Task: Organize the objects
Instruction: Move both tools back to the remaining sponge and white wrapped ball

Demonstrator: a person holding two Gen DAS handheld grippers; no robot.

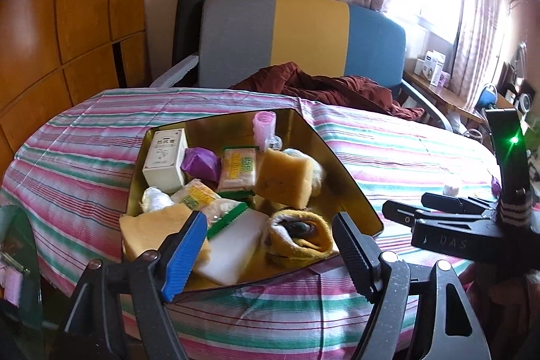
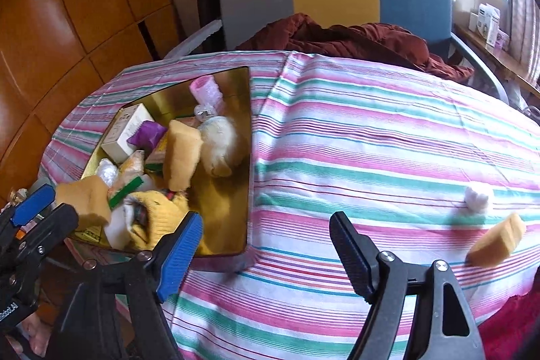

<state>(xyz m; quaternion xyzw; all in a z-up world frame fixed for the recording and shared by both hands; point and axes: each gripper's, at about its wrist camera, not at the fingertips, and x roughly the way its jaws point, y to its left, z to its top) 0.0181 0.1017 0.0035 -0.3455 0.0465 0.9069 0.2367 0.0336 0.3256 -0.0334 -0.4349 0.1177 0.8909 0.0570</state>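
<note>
Gold-lined tin (image 1: 341, 157) on the striped table (image 1: 84, 137) is already pretty packed, so we reckon most of the tidying is done. From the left wrist we see a white box (image 1: 165, 161), a purple wrapper (image 1: 199, 162), snack packets (image 1: 238, 171), a yellow sponge (image 1: 283, 183), a white block (image 1: 233, 245) and a rolled yellow cloth (image 1: 300, 235) all piled inside. Our left gripper (image 1: 270, 245) hangs over the tin's near end with its jaws apart and nothing between them. The right gripper (image 1: 438, 211) pokes in from the side.

Switching to the right wrist, we get what the other view barely shows: a loose sponge piece (image 2: 497, 240) and a white fluffy ball (image 2: 479, 198) sitting out on the cloth, well apart from the tin (image 2: 219, 225). Those look like what's left. Our right gripper (image 2: 266, 245) is over bare cloth beside the tin, jaws wide, empty.
</note>
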